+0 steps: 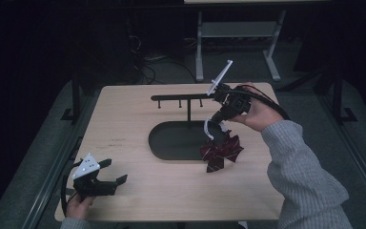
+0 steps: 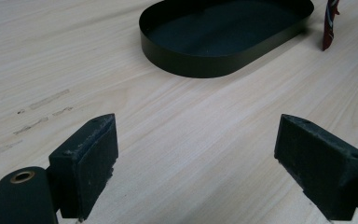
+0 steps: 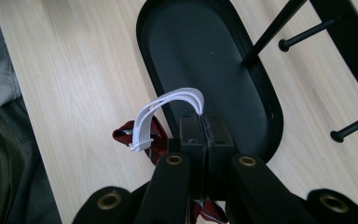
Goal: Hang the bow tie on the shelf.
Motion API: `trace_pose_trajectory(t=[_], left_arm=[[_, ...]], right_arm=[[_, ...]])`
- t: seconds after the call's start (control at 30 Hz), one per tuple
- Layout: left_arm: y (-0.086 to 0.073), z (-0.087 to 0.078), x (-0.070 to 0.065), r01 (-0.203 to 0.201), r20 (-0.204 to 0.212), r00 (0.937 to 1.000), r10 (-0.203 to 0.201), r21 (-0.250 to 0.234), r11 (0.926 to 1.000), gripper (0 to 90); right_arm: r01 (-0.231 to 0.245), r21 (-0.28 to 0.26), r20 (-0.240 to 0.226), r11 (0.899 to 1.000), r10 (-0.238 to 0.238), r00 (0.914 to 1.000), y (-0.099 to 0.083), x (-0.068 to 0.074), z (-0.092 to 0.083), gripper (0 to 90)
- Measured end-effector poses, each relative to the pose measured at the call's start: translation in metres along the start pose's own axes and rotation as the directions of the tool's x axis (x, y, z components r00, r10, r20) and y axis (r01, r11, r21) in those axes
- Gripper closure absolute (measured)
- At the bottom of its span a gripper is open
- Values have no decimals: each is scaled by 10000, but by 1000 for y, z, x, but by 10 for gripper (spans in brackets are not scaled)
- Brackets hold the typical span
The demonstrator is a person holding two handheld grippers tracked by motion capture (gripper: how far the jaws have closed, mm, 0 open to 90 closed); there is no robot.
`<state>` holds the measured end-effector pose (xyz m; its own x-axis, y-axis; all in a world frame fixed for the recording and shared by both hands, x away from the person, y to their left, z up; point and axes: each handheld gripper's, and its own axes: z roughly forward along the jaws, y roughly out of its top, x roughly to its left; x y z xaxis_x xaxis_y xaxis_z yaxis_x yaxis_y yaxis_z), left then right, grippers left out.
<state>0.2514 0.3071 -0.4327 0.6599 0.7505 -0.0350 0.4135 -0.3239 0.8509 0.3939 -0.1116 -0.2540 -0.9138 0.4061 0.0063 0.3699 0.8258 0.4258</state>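
Right gripper (image 1: 218, 118) clenched on white band (image 3: 168, 109); band arcs out left of jaw tips, dark red bow (image 1: 221, 151) hanging below, beside tray (image 1: 159, 143). Left gripper (image 1: 115, 171) released, holding nothing, low over table (image 1: 124, 109).

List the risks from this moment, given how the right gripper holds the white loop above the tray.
1. The right gripper pinches only the tip of the thin white loop, so it may slip free.
2. The dark red bow hangs by the tray rim and might catch on it.
3. The rack's pegs sit close and could snag the loop.
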Motion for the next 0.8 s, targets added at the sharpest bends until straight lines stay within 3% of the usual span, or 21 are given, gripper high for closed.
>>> trace_pose_trajectory(t=[0.8], left_arm=[[0, -1, 0, 11, 14, 10000, -12, 33, 10000, 131]], right_arm=[[114, 90, -29, 9999, -114, 9999, 30, -11, 0, 884]])
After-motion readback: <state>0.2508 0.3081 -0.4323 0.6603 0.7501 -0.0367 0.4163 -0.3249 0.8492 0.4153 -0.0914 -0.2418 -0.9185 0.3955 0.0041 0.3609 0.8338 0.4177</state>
